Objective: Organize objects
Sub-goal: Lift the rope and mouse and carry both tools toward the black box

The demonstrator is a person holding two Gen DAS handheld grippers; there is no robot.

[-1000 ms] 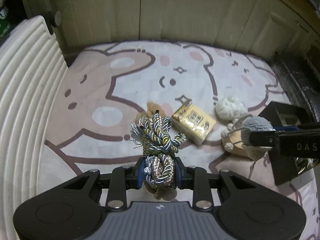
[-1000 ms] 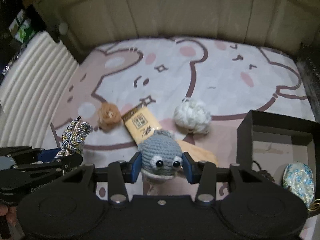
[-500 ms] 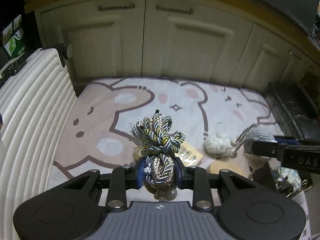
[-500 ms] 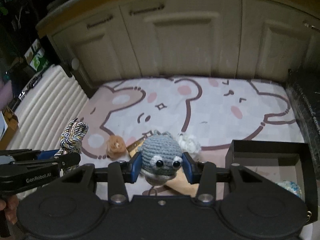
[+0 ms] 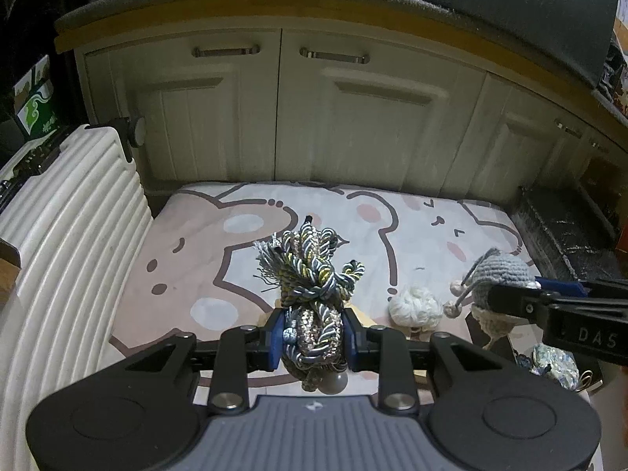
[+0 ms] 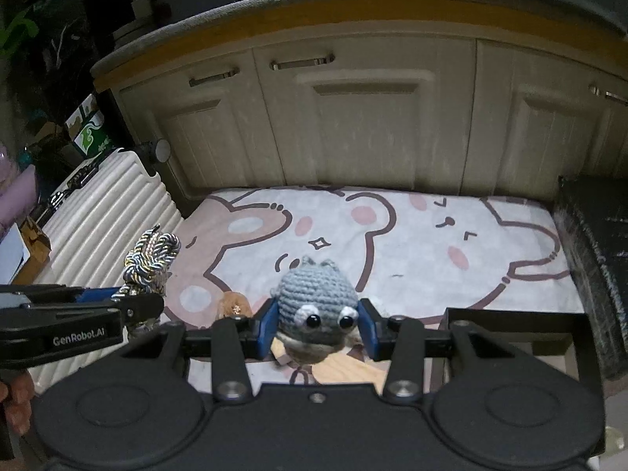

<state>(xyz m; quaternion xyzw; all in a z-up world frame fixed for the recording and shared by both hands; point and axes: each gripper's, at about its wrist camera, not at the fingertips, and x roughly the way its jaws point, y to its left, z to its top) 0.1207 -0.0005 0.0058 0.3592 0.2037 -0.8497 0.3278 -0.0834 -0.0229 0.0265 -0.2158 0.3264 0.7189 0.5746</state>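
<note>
My left gripper is shut on a knot of grey, gold and silver braided cord, held up above the bear-print mat. My right gripper is shut on a grey crocheted toy with black bead eyes. In the left wrist view that toy hangs at the right, above a white yarn ball. The cord shows at the left of the right wrist view. A black open box sits low right; a blue patterned item lies in it.
Cream cabinet doors rise behind the mat. A white ribbed suitcase lies along the left. A dark textured block borders the right. A small brown fluffy ball and a tan flat piece rest on the mat.
Both grippers have risen and tilted up with their loads still held. The mat items have dropped low in the views and the cabinet doors and counter edge now fill the top.
</note>
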